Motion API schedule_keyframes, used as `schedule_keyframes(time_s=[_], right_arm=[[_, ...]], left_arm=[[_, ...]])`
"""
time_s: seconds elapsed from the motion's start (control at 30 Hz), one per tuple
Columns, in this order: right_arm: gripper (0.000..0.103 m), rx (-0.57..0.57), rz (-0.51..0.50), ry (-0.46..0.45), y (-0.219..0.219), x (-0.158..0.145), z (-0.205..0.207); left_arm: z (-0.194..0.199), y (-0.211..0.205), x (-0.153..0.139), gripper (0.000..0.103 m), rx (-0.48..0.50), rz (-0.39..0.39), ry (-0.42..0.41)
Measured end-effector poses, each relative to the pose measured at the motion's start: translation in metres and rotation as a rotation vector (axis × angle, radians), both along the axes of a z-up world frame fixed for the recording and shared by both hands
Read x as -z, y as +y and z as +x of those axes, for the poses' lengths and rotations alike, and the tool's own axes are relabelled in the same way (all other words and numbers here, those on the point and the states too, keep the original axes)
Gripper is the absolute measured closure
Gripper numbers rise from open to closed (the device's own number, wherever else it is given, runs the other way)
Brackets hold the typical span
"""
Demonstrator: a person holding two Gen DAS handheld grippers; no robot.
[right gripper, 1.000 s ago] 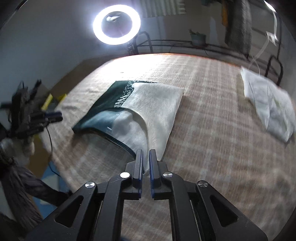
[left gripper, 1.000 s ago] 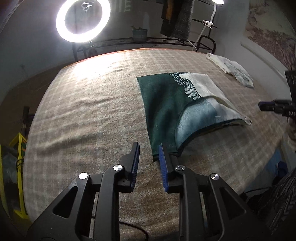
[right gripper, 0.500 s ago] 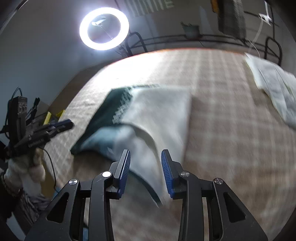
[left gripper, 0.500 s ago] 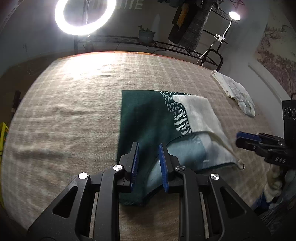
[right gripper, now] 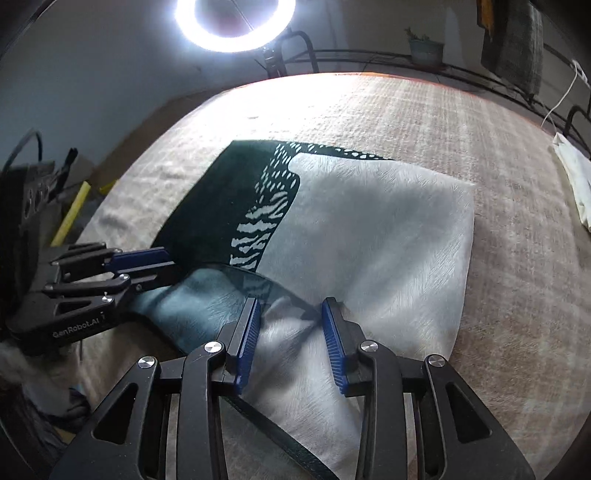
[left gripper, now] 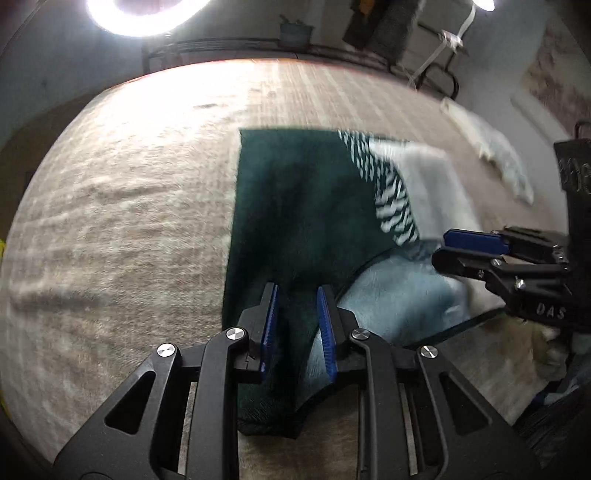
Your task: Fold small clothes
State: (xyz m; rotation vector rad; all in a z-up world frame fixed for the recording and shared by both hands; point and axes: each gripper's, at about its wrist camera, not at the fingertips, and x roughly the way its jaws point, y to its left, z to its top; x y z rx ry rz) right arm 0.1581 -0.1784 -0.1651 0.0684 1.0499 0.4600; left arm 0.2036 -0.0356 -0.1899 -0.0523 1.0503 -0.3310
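Note:
A small garment, dark green (left gripper: 295,206) on one side and white (right gripper: 373,229) on the other with a zebra-like band between, lies flat on the checked beige cover. Its near edge is turned up and shows a pale blue lining (left gripper: 399,295). My left gripper (left gripper: 295,325) is open, its jaws over the near green edge; it also shows in the right wrist view (right gripper: 144,264). My right gripper (right gripper: 290,339) is open, straddling the folded white edge; it shows in the left wrist view (left gripper: 469,249) over the lining.
The beige checked cover (left gripper: 129,229) spreads wide to the left and far side. A folded white cloth (right gripper: 576,184) lies at the far right edge. A ring light (right gripper: 234,26) and a metal rack stand behind.
Both grippers have moved forward over the garment's near edge. The right gripper went from shut to wide open. The left gripper stayed open.

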Motion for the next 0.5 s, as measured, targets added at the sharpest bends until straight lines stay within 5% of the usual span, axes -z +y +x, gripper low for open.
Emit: schedule_keyframes(time_s=[0.2,0.5], right_arm=[[0.073,0.063,0.092,-0.103,0.001,-0.038,0.034],[0.078,0.084,0.071,-0.024,0.027,-0.001,0.086]], left_arm=[[0.014,0.026,-0.021,0.082,-0.133,-0.111,-0.01],[0.031,0.046,-0.015,0.078,-0.187,-0.153,0.051]])
